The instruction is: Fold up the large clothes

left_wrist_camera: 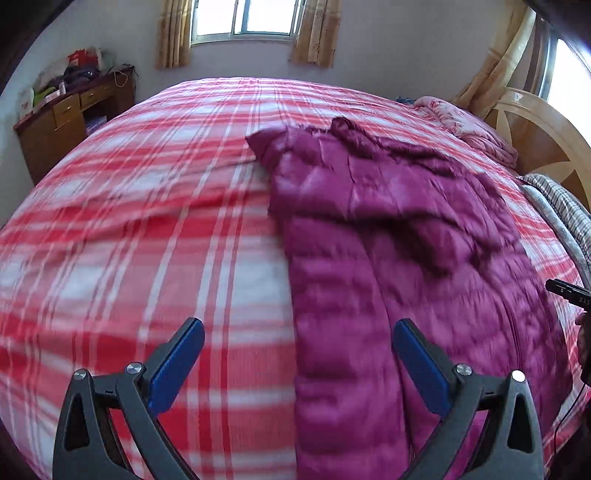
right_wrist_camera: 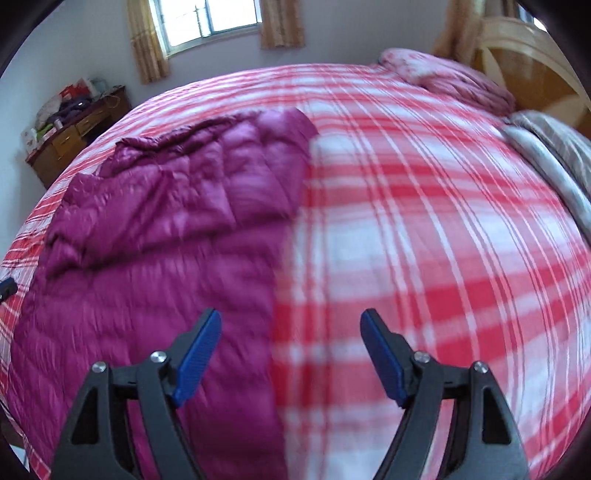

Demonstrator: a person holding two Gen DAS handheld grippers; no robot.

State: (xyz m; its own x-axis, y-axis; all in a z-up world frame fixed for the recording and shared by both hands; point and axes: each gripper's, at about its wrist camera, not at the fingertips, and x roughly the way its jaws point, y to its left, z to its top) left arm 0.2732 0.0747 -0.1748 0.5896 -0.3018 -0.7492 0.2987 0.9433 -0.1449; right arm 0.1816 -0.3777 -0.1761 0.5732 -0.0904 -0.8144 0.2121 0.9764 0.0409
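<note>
Hovering with both claws spread wide and empty, I see the purple down coat (left_wrist_camera: 388, 236) running lengthwise away from me. Its left edge lies between my left gripper (left_wrist_camera: 297, 330) fingers; the right gripper (right_wrist_camera: 291, 325) straddles its right edge.

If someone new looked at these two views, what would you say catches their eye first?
Most striking is the quilted magenta down coat spread lengthwise on the red-and-white plaid bedspread. Both grippers, left and right, hover open above the coat's long edges, holding nothing. Behind, a curtained window glows above the bed's far side.
</note>
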